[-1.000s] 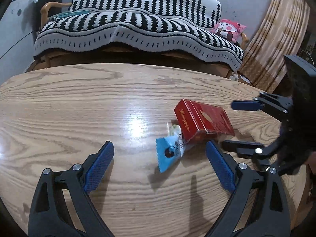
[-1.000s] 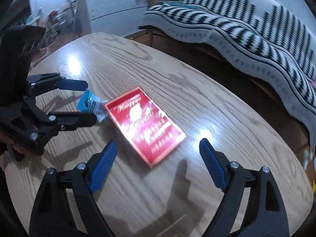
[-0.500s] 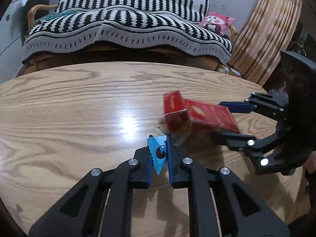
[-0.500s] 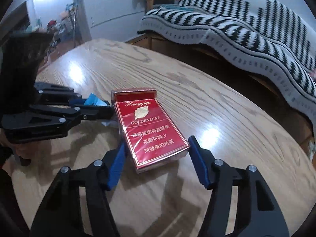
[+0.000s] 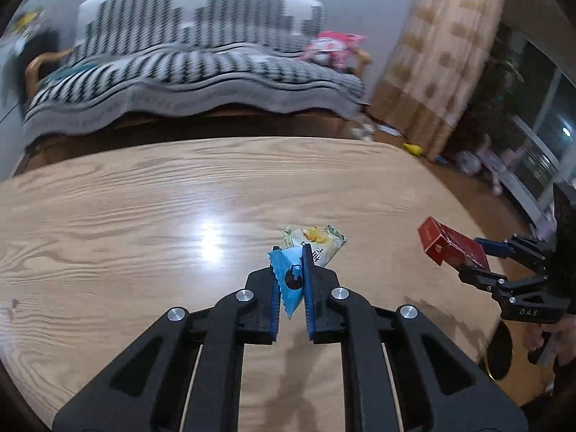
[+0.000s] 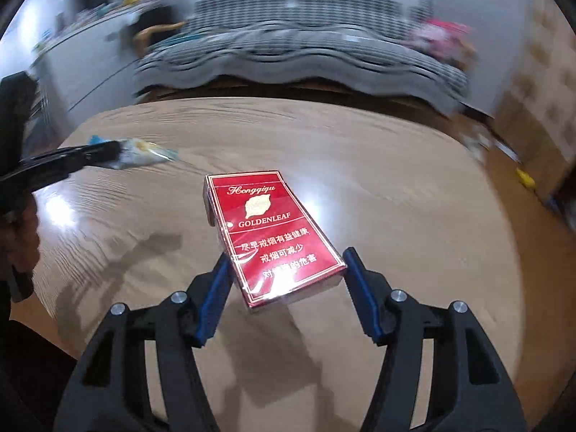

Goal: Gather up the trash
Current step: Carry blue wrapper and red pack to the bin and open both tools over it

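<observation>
- Over the wooden table point(image 5: 108, 216), left gripper point(image 5: 292, 280) is pinched tight on a blue snack wrapper point(image 5: 289, 282), with a pale yellow-printed wrapper point(image 5: 316, 243) caught at the tips too; both look lifted off the surface, though I can't tell for sure.
- Right gripper point(image 6: 284, 280) clamps a red cigarette pack point(image 6: 273, 237) by its long side edges, near the bottom end; pack is held above the tabletop, shadow below it.
- Left view shows the same pack point(image 5: 451, 248) out to the right, well apart from the wrappers.
- Handling guess: wrappers are thin crinkly film, near weightless, slippery, so they can slide out of a loose pinch; grab deep in the flat middle, not a corner.
- Pack is light, stiff card under glossy film; sides crush if squeezed hard, and the film is slick.
- Striped sofa throw point(image 5: 187, 68) behind, blurred. No bin visible in either view.
</observation>
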Demonstrator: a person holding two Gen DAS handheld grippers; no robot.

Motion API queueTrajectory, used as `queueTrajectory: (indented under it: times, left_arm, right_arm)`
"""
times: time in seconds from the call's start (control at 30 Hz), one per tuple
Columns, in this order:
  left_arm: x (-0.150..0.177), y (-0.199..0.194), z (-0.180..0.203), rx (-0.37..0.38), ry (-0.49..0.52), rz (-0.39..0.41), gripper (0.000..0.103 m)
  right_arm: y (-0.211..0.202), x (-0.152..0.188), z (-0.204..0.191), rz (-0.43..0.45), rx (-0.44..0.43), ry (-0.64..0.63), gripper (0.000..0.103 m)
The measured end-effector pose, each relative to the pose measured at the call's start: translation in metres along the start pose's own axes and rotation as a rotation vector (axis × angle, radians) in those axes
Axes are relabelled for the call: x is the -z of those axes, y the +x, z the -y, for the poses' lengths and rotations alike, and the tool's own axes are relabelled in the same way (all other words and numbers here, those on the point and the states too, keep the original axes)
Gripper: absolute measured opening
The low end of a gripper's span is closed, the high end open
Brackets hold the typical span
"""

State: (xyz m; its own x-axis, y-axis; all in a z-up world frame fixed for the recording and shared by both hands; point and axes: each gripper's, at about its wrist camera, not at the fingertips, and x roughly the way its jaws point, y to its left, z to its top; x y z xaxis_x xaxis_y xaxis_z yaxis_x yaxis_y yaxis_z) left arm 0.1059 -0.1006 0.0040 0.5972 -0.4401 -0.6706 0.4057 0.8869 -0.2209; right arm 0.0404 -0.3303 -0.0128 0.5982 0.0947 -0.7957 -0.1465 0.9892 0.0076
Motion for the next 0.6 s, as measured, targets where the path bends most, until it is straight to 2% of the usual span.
queueTrajectory:
  times: [0.13,0.33,0.37,0.43,0.47,0.6]
  left_arm:
    - [0.012,0.001,0.111,0.113,0.122,0.006,0.01]
    - [0.045,0.016,0.267,0.294,0.295,-0.025,0.01]
    - [0.056,0.021,0.302,0.333,0.33,-0.043,0.01]
    - [0.071,0.027,0.342,0.379,0.369,-0.066,0.01]
    - [0.083,0.032,0.374,0.408,0.405,-0.079,0.01]
    - [0.116,0.043,0.446,0.474,0.479,-0.105,0.01]
  right_arm:
    - [-0.079,0.08,0.088,0.013,0.136,0.213,0.061]
    - [-0.166,0.202,0.196,0.037,0.31,0.503,0.061]
    - [-0.178,0.228,0.216,0.038,0.342,0.563,0.061]
    - [-0.193,0.274,0.249,0.018,0.396,0.669,0.061]
    - [-0.2,0.299,0.266,0.011,0.417,0.725,0.061]
    - [-0.213,0.362,0.309,-0.032,0.457,0.853,0.061]
